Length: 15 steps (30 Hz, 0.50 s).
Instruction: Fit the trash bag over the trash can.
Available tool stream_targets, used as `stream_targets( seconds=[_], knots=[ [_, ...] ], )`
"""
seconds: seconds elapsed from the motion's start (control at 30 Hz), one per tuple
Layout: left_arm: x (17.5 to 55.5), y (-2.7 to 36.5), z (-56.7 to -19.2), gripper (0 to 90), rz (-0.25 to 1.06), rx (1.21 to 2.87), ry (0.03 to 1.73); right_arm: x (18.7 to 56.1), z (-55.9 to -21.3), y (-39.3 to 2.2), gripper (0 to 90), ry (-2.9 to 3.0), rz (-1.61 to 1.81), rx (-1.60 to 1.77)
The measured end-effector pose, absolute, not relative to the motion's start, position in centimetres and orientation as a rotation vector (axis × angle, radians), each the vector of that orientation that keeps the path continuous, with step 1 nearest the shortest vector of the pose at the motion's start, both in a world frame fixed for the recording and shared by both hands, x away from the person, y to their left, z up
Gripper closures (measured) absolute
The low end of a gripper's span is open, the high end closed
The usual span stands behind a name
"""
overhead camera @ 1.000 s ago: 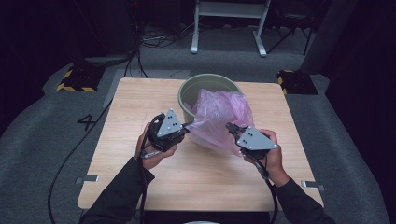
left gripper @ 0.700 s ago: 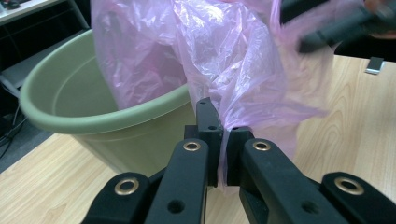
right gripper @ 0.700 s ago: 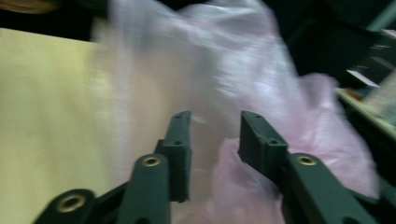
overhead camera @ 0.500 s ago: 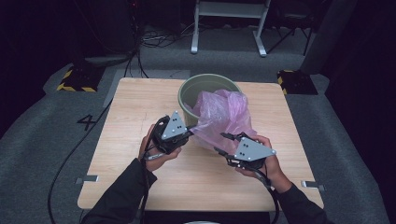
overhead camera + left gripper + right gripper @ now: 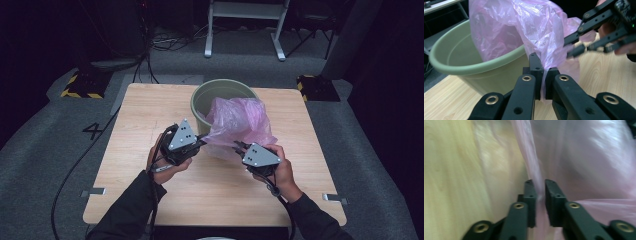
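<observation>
A pink plastic bag [image 5: 237, 117] hangs out of a green round bin [image 5: 220, 82] and spills onto the wooden table [image 5: 150, 115]. My left gripper [image 5: 202, 141] is shut on the bag's edge beside the bin wall; in the left gripper view the film [image 5: 524, 25] is pinched between its jaws [image 5: 543, 72] in front of the bin [image 5: 461, 67]. My right gripper [image 5: 237, 146] is low at the bag's front. Its jaws have just been closing and now pinch a fold of film [image 5: 586, 157] between them [image 5: 540, 188]. The left gripper view has it [image 5: 570, 48] at the upper right.
The bin stands at the table's far middle edge. Bare wood [image 5: 449, 170] lies to the left, right and front of the hands. Beyond the table are a grey floor, cables and a white stand [image 5: 245, 30].
My right gripper has sunk a little toward the table and shifted left along the bag's front, taking a new hold lower on the film. The left gripper has stayed put.
</observation>
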<state>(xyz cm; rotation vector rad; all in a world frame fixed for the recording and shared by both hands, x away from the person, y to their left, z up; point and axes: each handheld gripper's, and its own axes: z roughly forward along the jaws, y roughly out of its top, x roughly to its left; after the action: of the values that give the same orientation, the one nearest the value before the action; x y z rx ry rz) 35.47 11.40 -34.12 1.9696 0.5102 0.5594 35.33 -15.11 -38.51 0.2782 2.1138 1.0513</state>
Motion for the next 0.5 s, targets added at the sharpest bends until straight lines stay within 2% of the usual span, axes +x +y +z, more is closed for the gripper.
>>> stream_targets(
  seconds=[0.07,0.33,0.43,0.5],
  knots=[
    [35.6,11.7,-34.2,89.4,0.567,1.974,0.52,35.3,-38.2,-15.8,88.4,2.083,1.059,0.294],
    [35.9,11.5,-34.5,88.7,0.606,2.012,0.529,35.0,-35.7,-17.0,89.0,2.007,1.112,0.283],
    [36.1,11.4,-34.4,82.4,0.62,2.016,0.542,35.0,-34.4,-17.1,89.2,1.985,1.13,0.276],
    [36.2,11.4,-34.4,81.3,0.618,2.015,0.543,35.2,-33.6,-17.0,89.2,1.978,1.138,0.272]
  ],
)
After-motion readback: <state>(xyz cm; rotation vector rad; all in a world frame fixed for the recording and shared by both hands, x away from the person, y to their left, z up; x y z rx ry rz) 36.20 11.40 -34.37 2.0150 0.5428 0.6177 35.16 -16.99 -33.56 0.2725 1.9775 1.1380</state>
